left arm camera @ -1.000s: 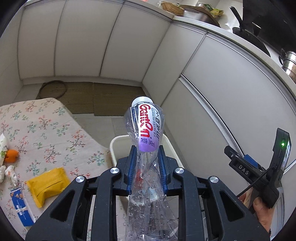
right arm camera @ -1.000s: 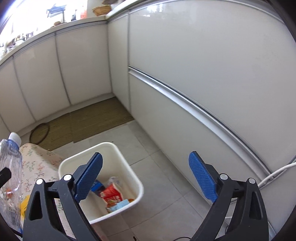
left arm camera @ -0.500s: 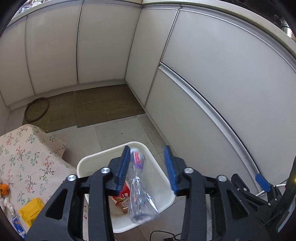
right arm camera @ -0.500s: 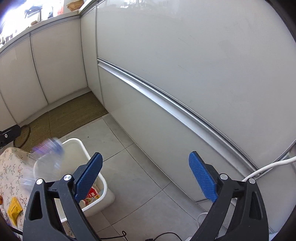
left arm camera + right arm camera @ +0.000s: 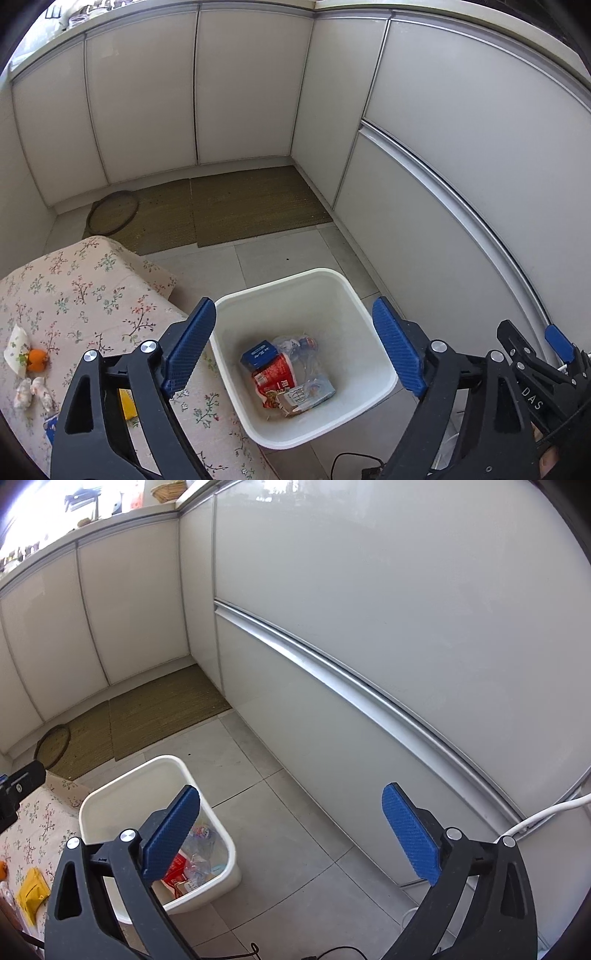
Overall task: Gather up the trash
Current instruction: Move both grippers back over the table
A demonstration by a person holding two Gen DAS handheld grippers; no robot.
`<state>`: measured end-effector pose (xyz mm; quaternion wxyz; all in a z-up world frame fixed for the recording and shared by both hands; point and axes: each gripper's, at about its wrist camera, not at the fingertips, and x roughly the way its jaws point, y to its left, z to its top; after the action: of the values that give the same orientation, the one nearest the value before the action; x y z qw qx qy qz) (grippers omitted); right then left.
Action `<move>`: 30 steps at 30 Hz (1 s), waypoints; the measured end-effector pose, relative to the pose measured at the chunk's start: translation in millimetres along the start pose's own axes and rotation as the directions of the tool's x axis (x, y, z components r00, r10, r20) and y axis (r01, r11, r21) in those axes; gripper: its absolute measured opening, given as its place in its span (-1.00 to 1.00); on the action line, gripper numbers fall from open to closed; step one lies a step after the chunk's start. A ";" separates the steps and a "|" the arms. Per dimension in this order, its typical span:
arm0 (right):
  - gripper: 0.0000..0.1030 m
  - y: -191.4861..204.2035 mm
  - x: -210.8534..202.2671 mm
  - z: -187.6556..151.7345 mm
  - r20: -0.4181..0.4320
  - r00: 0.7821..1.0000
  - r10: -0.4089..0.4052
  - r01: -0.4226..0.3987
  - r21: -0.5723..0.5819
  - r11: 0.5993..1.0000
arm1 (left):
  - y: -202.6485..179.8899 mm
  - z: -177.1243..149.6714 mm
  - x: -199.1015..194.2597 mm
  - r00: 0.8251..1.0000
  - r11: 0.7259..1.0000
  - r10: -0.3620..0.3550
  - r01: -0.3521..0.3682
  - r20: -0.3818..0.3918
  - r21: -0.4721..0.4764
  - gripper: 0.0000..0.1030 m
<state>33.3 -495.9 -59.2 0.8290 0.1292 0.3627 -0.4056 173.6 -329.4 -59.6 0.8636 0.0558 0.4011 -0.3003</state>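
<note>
Left gripper (image 5: 293,345): jaws spread wide, nothing between the two blue pads; it hangs directly above the single white bin (image 5: 373,321). Right gripper (image 5: 291,834): jaws equally wide apart, empty, positioned over bare floor tiles (image 5: 295,834) to the right of the bin (image 5: 225,834).

Bin contents, counted: one clear plastic bottle (image 5: 299,345) lying crumpled at the bottom, one blue box (image 5: 259,353), one red wrapper (image 5: 273,376), one small carton (image 5: 308,397). All four rest touching one another.

The bin stands on the floor just beside the edge of the table (image 5: 74,291), which carries a floral cloth. Items on the table: one orange piece (image 5: 37,360), one yellow packet (image 5: 33,890), some white scraps (image 5: 31,391); further items are partly hidden by the gripper.

Cabinet fronts (image 5: 461,184) border the floor on the far and right sides. Two mats (image 5: 229,206) lie along the far cabinets. Open tile runs between bin and cabinets.
</note>
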 end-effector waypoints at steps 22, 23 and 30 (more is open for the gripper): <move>0.87 106.8 -47.0 -32.4 0.089 0.991 0.104 -0.081 -0.231 0.970 | 98.6 -48.3 -44.3 0.994 0.985 0.105 -0.105 -0.003 -0.136 0.76; 0.87 111.5 -48.6 -33.8 0.089 0.990 0.108 -0.084 -0.239 0.967 | 104.0 -50.4 -45.1 0.994 0.984 0.110 -0.110 -0.006 -0.143 0.76; 0.87 150.1 -58.8 -42.5 0.073 0.984 0.164 -0.136 -0.293 0.946 | 145.4 -66.7 -54.8 0.987 0.967 0.159 -0.162 -0.029 -0.199 0.76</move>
<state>103.3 -344.6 -59.6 0.8839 0.0154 0.3664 -0.2902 184.2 -162.7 -85.7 0.8837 0.0025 0.4289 -0.1871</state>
